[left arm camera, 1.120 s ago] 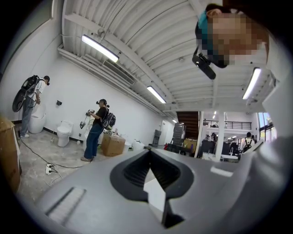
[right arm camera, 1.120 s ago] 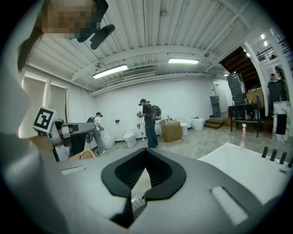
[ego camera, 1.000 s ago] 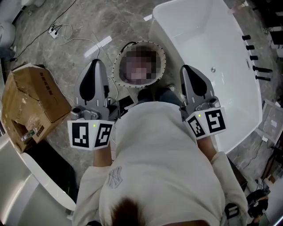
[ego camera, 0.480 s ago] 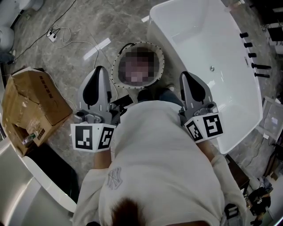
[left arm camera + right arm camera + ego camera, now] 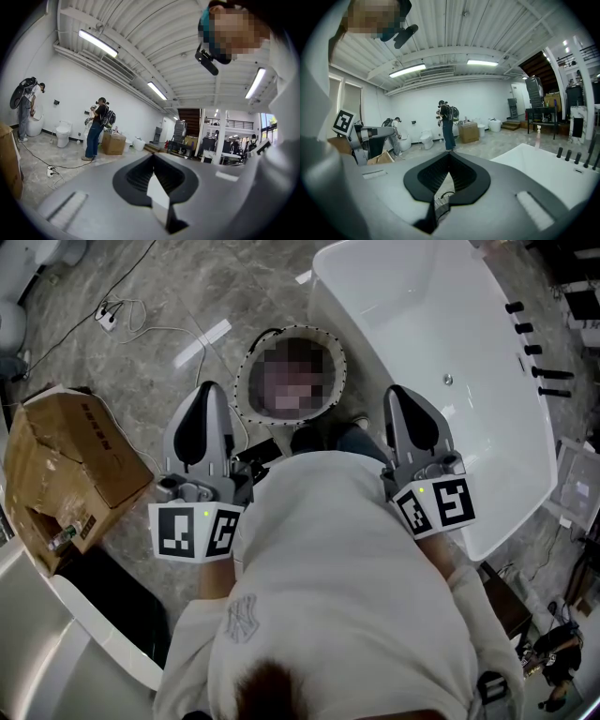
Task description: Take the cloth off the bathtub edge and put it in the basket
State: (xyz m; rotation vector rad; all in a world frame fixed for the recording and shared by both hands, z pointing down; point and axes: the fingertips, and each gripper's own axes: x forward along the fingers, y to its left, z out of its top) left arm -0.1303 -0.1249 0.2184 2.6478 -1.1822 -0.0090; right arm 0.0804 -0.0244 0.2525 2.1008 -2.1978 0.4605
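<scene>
Both grippers are held level in front of the person's chest. The left gripper points over the floor just left of the round basket, and its jaws meet at the tip with nothing between them. The right gripper points along the near rim of the white bathtub, shut and empty. A mosaic patch covers the inside of the basket. No cloth shows on the tub edge or in either gripper. In the right gripper view the tub lies to the right.
An open cardboard box stands on the floor at the left. A white cable and power strip lie at the far left. Black taps line the tub's far side. Another white tub rim curves at bottom left. People stand far off.
</scene>
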